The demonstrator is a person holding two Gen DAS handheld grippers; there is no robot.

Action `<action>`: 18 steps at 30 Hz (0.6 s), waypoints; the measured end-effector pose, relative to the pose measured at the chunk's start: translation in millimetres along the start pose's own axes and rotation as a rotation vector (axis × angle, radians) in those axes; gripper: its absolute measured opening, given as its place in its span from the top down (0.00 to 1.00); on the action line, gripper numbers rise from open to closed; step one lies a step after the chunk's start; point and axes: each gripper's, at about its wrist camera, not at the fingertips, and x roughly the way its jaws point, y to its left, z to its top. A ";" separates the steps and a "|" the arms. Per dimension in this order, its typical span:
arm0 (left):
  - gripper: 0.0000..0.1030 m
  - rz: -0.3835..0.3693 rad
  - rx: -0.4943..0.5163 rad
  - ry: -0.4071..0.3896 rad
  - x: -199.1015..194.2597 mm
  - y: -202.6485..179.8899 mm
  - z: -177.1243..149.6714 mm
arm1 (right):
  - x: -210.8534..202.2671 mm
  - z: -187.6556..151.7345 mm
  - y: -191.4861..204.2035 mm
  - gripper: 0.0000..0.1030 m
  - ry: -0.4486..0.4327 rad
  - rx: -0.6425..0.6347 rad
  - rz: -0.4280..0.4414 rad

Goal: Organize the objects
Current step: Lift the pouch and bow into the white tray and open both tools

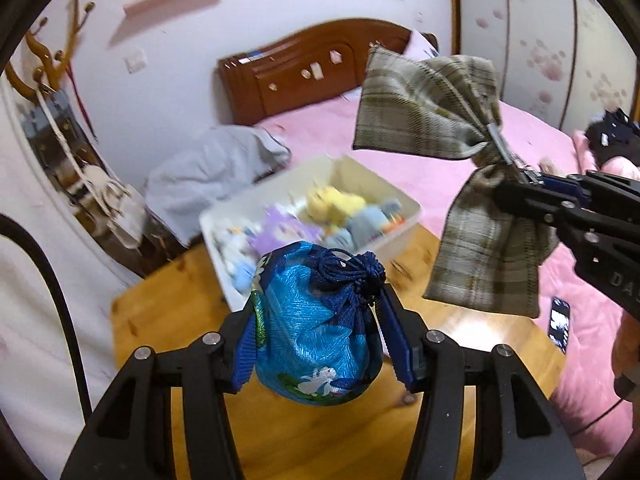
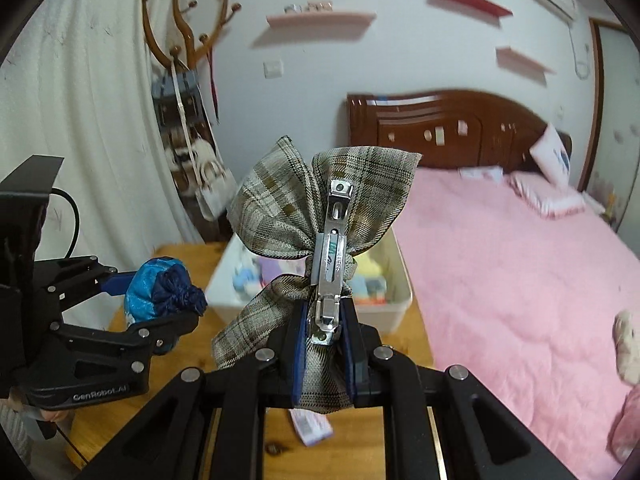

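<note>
My left gripper is shut on a shiny blue drawstring pouch with a rabbit print and a dark blue knotted cord. It holds the pouch in the air above the wooden table. My right gripper is shut on a plaid fabric bow with a metal hair clip, also lifted clear of the table. In the left wrist view the bow hangs to the upper right, pinched by the right gripper. From the right wrist, the left gripper and pouch show at the left.
A white bin with several soft toys stands at the table's far side, against the pink bed. A phone lies on the bed by the table edge. A small pink tag lies on the table. A coat rack stands by the wall.
</note>
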 end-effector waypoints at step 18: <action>0.43 0.155 -0.198 -0.030 38.0 80.4 110.3 | 53.0 124.6 13.4 0.84 -0.067 -0.099 -0.073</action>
